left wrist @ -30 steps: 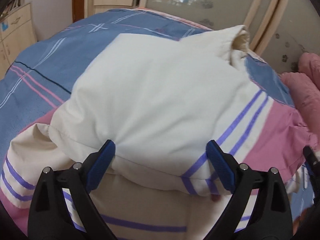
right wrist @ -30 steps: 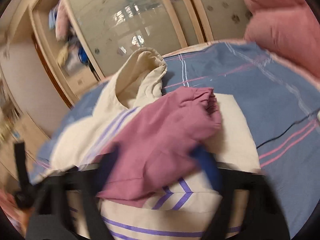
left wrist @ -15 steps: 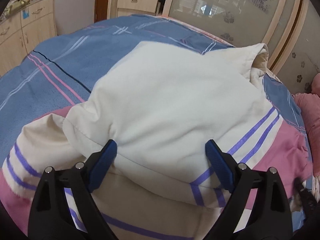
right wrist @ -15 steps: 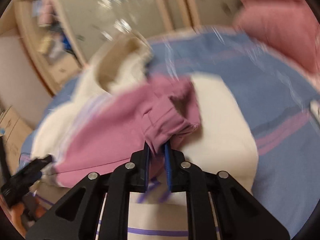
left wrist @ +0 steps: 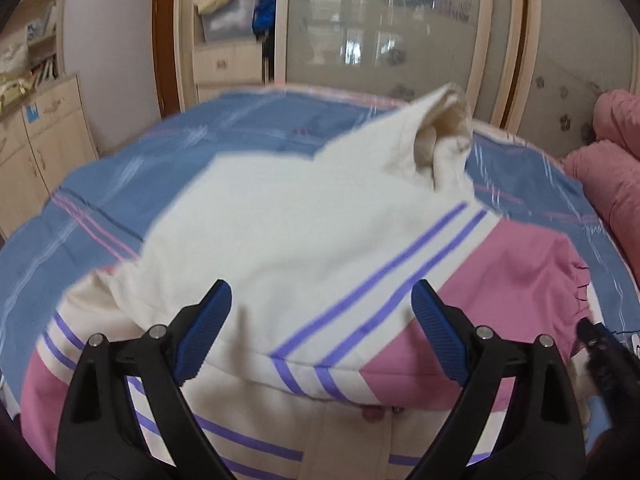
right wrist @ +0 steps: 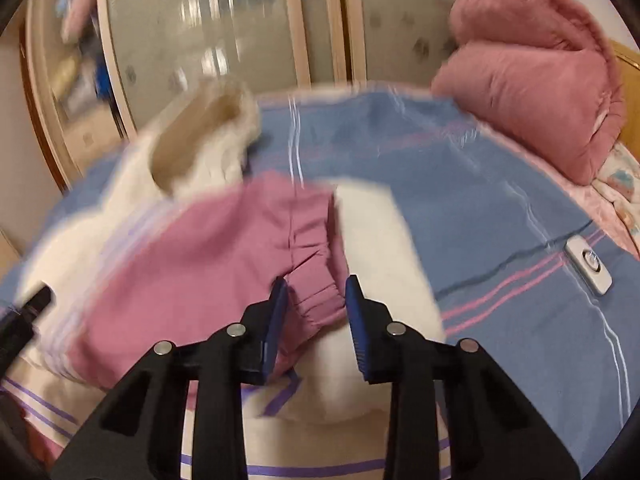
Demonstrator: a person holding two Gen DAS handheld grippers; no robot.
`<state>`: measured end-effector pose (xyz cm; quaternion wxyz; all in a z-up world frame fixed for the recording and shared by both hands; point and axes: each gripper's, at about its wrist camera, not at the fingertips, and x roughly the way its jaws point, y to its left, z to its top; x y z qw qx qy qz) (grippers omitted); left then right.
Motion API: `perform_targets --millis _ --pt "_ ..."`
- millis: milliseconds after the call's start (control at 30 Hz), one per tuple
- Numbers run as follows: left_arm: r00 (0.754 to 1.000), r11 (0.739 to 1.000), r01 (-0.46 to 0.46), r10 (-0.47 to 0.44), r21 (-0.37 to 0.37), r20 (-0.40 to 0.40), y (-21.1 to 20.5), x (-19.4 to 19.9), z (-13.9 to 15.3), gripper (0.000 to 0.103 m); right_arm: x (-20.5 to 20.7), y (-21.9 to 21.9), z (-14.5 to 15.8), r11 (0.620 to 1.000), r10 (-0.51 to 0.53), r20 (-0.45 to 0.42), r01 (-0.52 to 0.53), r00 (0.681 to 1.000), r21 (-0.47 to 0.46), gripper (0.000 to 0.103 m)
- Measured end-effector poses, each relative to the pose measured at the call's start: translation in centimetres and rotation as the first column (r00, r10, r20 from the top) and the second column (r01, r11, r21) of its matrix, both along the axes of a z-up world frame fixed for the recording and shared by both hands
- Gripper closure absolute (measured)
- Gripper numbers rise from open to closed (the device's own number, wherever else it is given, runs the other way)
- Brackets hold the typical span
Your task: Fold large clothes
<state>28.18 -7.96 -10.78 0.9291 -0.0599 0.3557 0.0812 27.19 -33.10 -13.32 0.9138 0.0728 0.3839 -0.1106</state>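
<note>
A cream hooded garment (left wrist: pixel 288 224) with purple stripes and pink sleeves lies partly folded on the blue bed. Its hood (left wrist: pixel 444 128) points toward the wardrobe. My left gripper (left wrist: pixel 320 332) is open and empty, just above the folded cream sleeve near the hem. In the right wrist view the pink sleeve (right wrist: pixel 192 264) lies across the garment's body. Its gathered cuff (right wrist: pixel 316 288) sits between the parted jaws of my right gripper (right wrist: pixel 316 316), which is open. The right gripper's tip shows in the left wrist view (left wrist: pixel 600 352).
The blue striped bedspread (right wrist: pixel 480 200) covers the bed. A pink quilt (right wrist: pixel 532 96) is piled at the right. A small white remote (right wrist: pixel 588 266) lies on the bedspread to the right. Wardrobe doors (left wrist: pixel 380 28) and drawers stand behind the bed.
My right gripper was shut on the pink cuff half a second ago and has opened, leaving the sleeve laid across the garment. My left gripper has pulled back and tilted up, staying open.
</note>
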Motion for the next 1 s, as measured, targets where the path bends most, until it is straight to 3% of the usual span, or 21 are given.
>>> perform_targets --millis 133,233,300,400,533,633,700,800,833,867,933,1000 --pt "0.982 0.991 -0.067 0.045 -0.114 -0.182 2.1 1.7 -4.2 0.006 1.2 -0.4 -1.2 1.000 0.002 -0.073 0.000 0.997 0.018 0.070" --pt "0.982 0.976 -0.091 0.054 -0.198 -0.183 4.0 1.6 -5.3 0.003 2.0 -0.7 -2.5 0.999 0.017 -0.121 -0.011 0.992 0.051 0.066" --pt "0.983 0.980 -0.089 0.059 -0.176 -0.172 3.8 1.4 -5.0 0.003 2.4 -0.5 -2.9 0.999 0.019 -0.136 -0.013 0.990 0.045 0.064" --pt "0.994 0.987 -0.077 0.064 -0.144 -0.089 3.1 0.0 -3.5 0.004 2.5 -0.3 -2.0 0.999 0.015 -0.114 -0.010 0.993 0.041 0.063" --pt "0.997 0.996 -0.022 0.029 -0.086 0.074 1.7 -1.9 -0.6 0.004 0.0 -0.5 0.7 0.998 -0.037 0.028 0.036 0.999 0.046 0.063" --pt "0.989 0.999 0.043 -0.047 0.029 0.143 -0.7 -2.1 0.7 0.004 -1.5 0.7 3.0 0.998 -0.020 0.156 0.028 0.988 -0.049 0.062" --pt "0.987 0.992 0.085 -0.097 0.097 0.127 -2.3 -1.5 0.5 0.004 -1.0 1.5 2.6 0.997 0.012 0.112 -0.004 0.994 -0.078 0.061" --pt "0.987 0.984 0.143 -0.149 0.108 0.054 -3.7 -0.1 -0.9 0.004 0.9 1.0 -0.3 1.000 0.019 -0.038 -0.020 0.999 -0.024 0.057" --pt "0.988 0.983 0.149 -0.153 0.106 0.025 -4.0 0.7 -1.6 0.004 1.5 0.9 -1.2 0.999 0.019 -0.077 -0.021 0.997 -0.031 0.052" --pt "0.989 0.983 0.149 -0.148 0.111 -0.015 -4.1 1.3 -2.4 0.004 1.7 0.9 -1.5 0.999 0.010 -0.089 -0.015 0.996 -0.051 0.040" --pt "0.987 0.983 0.143 -0.133 0.115 -0.086 -3.9 2.4 -4.3 0.002 1.8 0.5 -1.5 0.999 0.009 -0.100 -0.013 0.995 -0.047 0.032" --pt "0.988 0.985 0.141 -0.133 0.095 -0.084 -3.7 2.5 -4.9 0.002 2.0 0.2 -1.7 1.000 0.020 -0.110 -0.021 0.994 -0.010 0.023"
